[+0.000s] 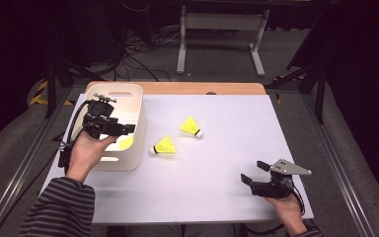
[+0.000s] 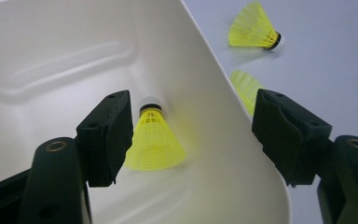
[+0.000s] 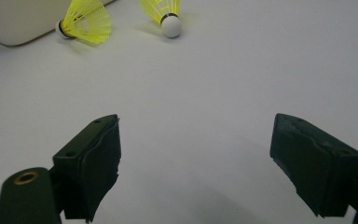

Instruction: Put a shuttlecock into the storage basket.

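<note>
A yellow shuttlecock (image 1: pixel 126 143) (image 2: pixel 154 140) lies inside the white bin (image 1: pixel 128 98) (image 2: pixel 242 154) at the table's left, its cork against the bin's wall. My left gripper (image 1: pixel 128 129) (image 2: pixel 193 107) hangs open over the bin's right rim, with the shuttlecock close beside one jaw and not held. Two more yellow shuttlecocks lie on the table: one just right of the bin (image 1: pixel 164 146) (image 2: pixel 243 88) (image 3: pixel 86 21), one farther back (image 1: pixel 191 127) (image 2: pixel 254 28) (image 3: pixel 165 11). My right gripper (image 1: pixel 254 173) (image 3: pixel 198 126) stands open and empty near the front right, low over the table.
The pale table (image 1: pixel 217 163) has a wooden strip (image 1: pixel 202 88) along its back edge. Behind it on the floor stand a white frame (image 1: pixel 222 29) and loose cables (image 1: pixel 138 49). Metal rails run along both sides of the table.
</note>
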